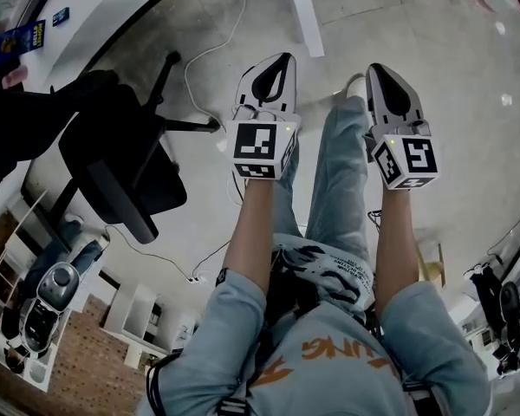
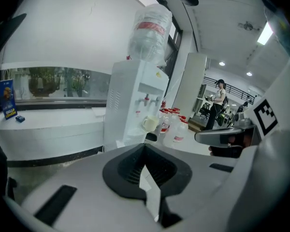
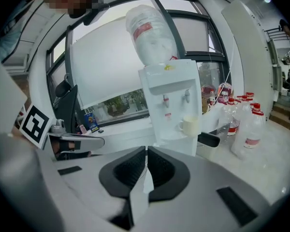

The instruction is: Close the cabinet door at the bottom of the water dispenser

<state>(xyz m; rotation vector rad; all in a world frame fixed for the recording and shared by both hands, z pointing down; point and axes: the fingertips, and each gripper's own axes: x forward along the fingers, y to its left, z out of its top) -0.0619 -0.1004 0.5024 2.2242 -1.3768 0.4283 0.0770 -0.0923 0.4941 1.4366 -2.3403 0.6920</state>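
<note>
Looking down in the head view, I hold the left gripper [image 1: 280, 61] and right gripper [image 1: 383, 72] side by side on outstretched arms; no dispenser shows here. In the left gripper view my jaws are pressed together on nothing, and the dispenser [image 2: 135, 105] stands upright ahead, slightly left. In the right gripper view the jaws also meet, empty, with the dispenser dead ahead; its bottom door sits hidden below my gripper bodies, so I judge the right better lined up

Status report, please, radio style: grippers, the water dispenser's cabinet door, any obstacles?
Jaws shut, empty: left gripper, right gripper. Ahead: water dispenser; cabinet door not in view. Beside it: bottles.
</note>
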